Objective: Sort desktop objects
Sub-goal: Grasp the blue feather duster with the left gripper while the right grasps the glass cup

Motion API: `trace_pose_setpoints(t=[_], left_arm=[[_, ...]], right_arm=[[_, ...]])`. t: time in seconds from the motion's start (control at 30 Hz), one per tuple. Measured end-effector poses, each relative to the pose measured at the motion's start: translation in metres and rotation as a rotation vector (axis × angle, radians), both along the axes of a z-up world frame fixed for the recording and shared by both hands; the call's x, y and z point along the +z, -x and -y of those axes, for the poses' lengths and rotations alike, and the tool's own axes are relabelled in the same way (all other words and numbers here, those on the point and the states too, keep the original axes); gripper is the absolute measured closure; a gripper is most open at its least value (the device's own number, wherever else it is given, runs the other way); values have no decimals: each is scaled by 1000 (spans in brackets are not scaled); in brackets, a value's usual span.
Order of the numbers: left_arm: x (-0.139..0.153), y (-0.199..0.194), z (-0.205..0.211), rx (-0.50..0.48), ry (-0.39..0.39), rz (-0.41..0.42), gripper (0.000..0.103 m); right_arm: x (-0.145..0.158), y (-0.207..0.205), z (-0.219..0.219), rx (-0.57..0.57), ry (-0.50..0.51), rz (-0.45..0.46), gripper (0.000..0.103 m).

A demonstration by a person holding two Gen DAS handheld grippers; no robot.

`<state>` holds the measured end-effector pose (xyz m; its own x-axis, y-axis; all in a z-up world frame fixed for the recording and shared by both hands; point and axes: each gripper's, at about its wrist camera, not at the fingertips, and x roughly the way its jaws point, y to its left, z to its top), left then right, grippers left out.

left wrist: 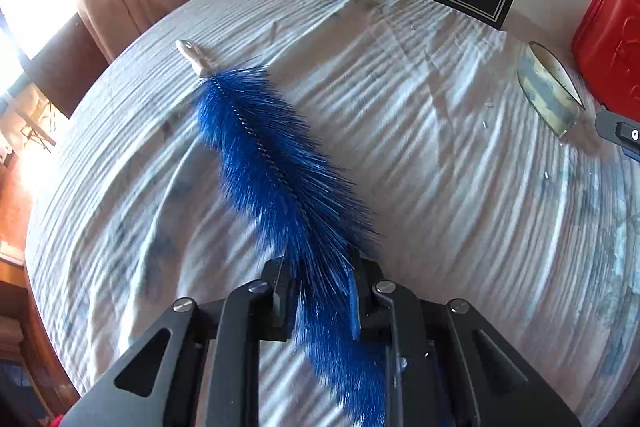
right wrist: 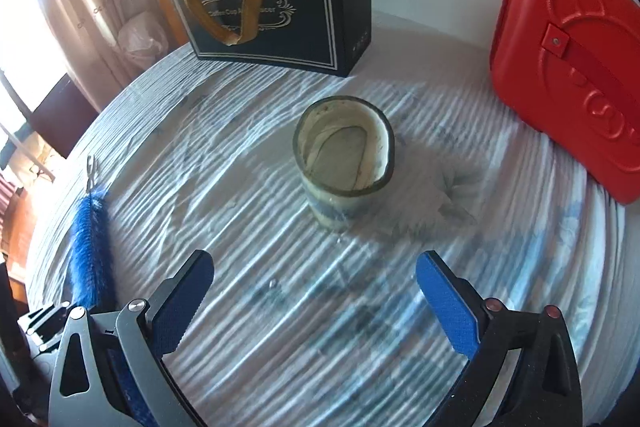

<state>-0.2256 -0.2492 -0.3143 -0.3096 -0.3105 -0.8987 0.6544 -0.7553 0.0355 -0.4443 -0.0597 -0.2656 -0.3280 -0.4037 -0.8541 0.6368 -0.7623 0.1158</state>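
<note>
Between left gripper (left wrist: 320,291) pads: blue brush (left wrist: 264,155), seemingly clamped.

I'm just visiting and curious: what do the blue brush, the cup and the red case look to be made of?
Blue bottle brush: fine, likely synthetic bristles on a twisted wire core, which shows as a metallic spiral.
Cup: probably glazed ceramic, judging by its thick rim, pale stained inside and mottled blue-green outside.
Red case: seemingly moulded plastic, smooth and slightly glossy with raised embossed shapes.
</note>
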Motion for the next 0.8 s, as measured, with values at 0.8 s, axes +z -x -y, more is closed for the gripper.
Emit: trace_pose_setpoints(t=[0.8], left_arm=[[39, 67, 7, -131, 100, -83, 93]], right_arm=[[-42, 40, 42, -7, -47, -41, 35]])
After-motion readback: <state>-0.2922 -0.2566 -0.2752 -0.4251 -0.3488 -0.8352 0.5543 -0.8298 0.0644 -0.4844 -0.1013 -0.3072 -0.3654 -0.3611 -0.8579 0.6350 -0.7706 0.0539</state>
